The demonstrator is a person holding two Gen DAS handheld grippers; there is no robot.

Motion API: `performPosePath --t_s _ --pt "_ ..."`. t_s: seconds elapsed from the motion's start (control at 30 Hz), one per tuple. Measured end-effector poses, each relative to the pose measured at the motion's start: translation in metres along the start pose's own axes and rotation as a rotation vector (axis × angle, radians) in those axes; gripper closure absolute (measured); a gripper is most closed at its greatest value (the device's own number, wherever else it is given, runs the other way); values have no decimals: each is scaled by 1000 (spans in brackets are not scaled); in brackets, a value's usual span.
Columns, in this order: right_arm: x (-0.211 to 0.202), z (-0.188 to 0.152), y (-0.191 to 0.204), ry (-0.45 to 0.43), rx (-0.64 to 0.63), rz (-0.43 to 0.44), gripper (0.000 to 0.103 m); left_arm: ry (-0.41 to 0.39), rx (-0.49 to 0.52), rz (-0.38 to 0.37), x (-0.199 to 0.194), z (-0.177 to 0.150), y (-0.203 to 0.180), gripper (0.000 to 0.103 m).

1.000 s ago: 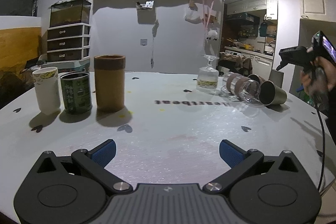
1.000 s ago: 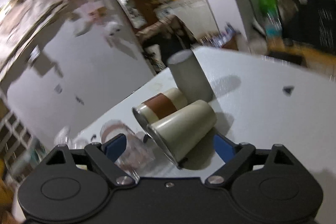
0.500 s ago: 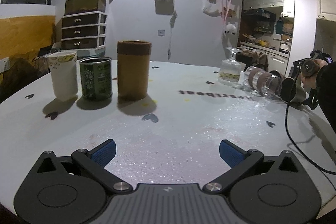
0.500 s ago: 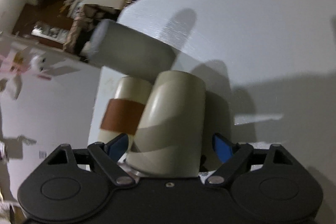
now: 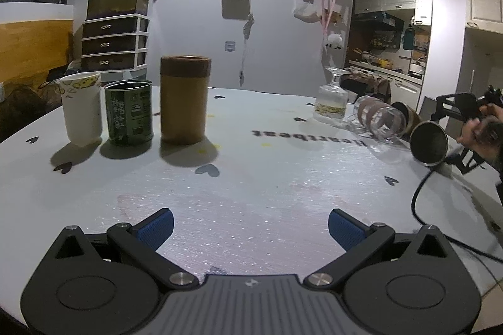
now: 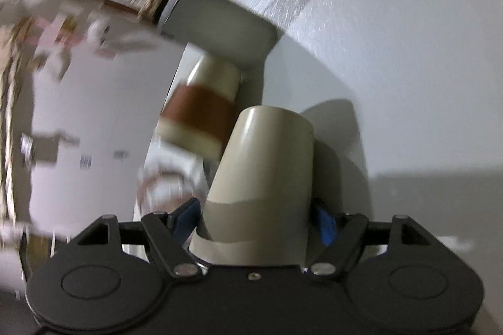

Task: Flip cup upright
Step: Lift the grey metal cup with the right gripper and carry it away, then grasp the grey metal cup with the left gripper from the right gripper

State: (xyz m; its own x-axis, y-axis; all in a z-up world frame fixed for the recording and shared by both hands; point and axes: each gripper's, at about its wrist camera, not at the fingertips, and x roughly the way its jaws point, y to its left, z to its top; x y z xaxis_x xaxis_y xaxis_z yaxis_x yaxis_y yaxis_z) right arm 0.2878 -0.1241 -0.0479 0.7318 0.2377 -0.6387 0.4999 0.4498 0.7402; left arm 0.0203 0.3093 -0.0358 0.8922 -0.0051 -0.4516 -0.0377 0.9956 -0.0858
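The white table (image 5: 283, 178) is seen across both views. At left centre of the left view, 3 upright vessels are lined up: a brown canister (image 5: 185, 99), a green tin (image 5: 129, 112) and a paper cup (image 5: 82, 108). At right, an inverted glass (image 5: 331, 97), a clear jar (image 5: 378, 118) on its side and the beige cup (image 6: 267, 178) are grouped. The left gripper (image 5: 250, 223) is held spread wide, grasping nothing. In the right view's lower centre, the cup, on its side, is bracketed by the right gripper (image 6: 256, 218), pads at its flanks; firm contact cannot be told.
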Motion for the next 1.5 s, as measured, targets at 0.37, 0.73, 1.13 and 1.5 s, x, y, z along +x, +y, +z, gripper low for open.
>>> performPosePath --t_s 0.37,0.73,1.13,1.5 --pt "-56 -97 -6 268 -425 85 27 -21 10 -3 -6 4 -8 0" --pt "-97 -221 31 412 -1091 179 28 -36 -21 21 -5 14 2 0" --pt "-126 -278 32 348 -1503 253 29 33 54 -120 31 50 -19 0" --pt "-153 -300 5 197 -1840 290 16 190 80 -232 66 41 -21 0"
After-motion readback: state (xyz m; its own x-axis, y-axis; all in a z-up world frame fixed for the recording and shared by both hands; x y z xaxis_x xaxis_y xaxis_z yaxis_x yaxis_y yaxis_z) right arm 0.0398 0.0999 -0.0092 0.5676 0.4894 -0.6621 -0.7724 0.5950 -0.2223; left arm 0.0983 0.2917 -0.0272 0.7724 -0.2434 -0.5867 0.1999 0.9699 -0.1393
